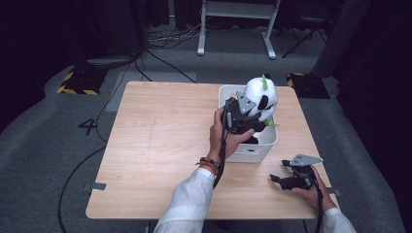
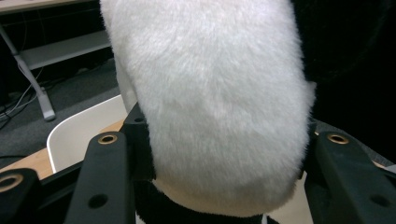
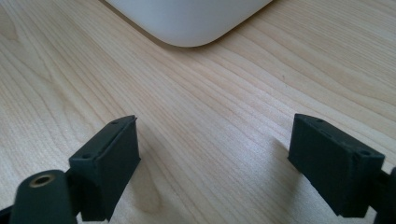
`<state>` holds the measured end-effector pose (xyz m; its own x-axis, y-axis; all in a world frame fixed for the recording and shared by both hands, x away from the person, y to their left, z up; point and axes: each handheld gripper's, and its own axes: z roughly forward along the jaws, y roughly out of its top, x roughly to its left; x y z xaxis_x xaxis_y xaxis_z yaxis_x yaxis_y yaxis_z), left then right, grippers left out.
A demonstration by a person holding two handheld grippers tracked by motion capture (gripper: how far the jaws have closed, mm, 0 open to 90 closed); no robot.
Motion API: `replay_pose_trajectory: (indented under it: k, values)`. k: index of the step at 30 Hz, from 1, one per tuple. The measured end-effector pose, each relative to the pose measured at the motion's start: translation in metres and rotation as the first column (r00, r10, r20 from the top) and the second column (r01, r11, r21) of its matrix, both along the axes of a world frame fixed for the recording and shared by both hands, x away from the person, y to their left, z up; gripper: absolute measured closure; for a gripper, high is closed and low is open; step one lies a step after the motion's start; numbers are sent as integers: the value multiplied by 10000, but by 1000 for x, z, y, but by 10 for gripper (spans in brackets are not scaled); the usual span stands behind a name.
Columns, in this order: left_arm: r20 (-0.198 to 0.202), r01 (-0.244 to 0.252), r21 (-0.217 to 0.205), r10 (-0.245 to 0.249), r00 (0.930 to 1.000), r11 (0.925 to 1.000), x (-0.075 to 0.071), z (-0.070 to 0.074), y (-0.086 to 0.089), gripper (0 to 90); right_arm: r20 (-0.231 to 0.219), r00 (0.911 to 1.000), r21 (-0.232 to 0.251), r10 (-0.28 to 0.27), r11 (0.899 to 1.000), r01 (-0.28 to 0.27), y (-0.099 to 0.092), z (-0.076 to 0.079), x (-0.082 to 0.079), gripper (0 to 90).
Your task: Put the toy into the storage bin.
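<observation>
From the high view I see a white bin [image 1: 252, 150] on the table [image 1: 155, 145], with the panda [image 1: 260, 99] over it, pinched by my left gripper [image 1: 243, 116]. My right gripper [image 1: 284, 177] rests on the table near the bin, apart from it.

In the left gripper view, white plush [image 2: 219, 102] sits squeezed between both jaws above the bin [image 2: 79, 135].

In the right gripper view, my jaws stand spread over bare wood [image 3: 210, 140], with the bin corner [image 3: 187, 23] ahead.

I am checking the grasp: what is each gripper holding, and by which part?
The left gripper holds the panda plush toy by its white furry body, over the white bin. The right gripper holds nothing; its jaws stand open above the table.
</observation>
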<state>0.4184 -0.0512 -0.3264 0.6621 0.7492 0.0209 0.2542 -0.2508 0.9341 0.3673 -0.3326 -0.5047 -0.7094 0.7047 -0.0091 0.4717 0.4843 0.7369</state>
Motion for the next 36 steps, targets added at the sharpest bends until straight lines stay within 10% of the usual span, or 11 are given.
replay_pose_trajectory:
  k: [22,36]
  values:
    - [-629,84,1031,-20,9980,9946,3,-12,-2,414,0,10000,-2,-1,10000,1,0,0,0,161]
    - [-1179,478,2556,-179,9929,9656,4,-23,-11,386,-6,10000,3,-2,10000,2,0,0,0,161]
